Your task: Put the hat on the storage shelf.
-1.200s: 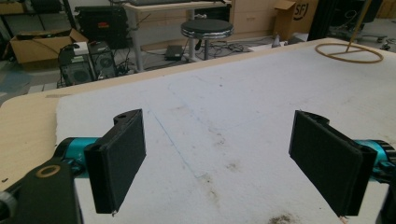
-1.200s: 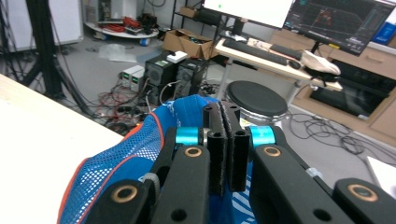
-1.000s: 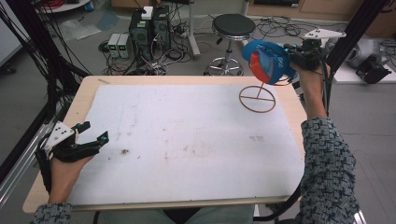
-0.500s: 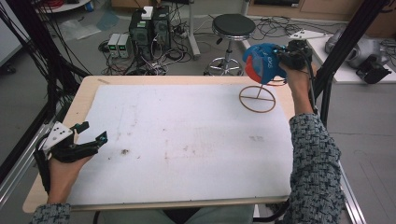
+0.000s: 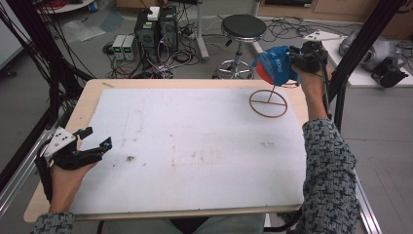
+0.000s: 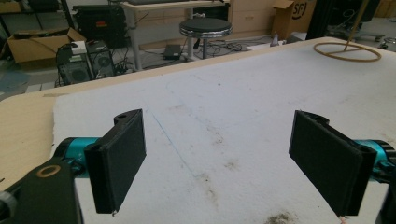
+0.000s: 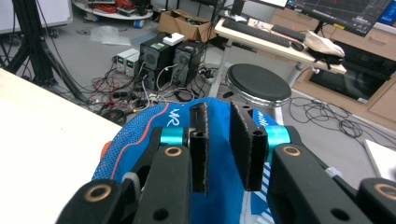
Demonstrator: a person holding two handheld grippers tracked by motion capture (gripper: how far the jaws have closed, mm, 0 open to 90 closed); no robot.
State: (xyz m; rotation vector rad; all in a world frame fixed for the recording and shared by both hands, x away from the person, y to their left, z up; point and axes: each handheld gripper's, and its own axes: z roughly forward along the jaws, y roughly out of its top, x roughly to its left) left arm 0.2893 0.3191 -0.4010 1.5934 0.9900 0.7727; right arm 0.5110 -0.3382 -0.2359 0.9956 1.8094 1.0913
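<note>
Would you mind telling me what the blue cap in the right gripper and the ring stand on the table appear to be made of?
The blue cap looks like woven mesh fabric, matte, with a visible open weave, orange piping and printed white letters. The ring stand appears to be light wood or bamboo: tan, unpainted, with a thin upright rod; its exact material is unclear. The right gripper pinches the cap.

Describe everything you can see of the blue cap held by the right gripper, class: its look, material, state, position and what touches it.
The blue cap looks like soft mesh fabric, with red-orange trim and white lettering on its side. It is held in the air above the table's far right corner, over the wooden ring stand, not resting on it. The right gripper pinches a fold of its cloth between both black jaws. Nothing else visibly touches it.
</note>
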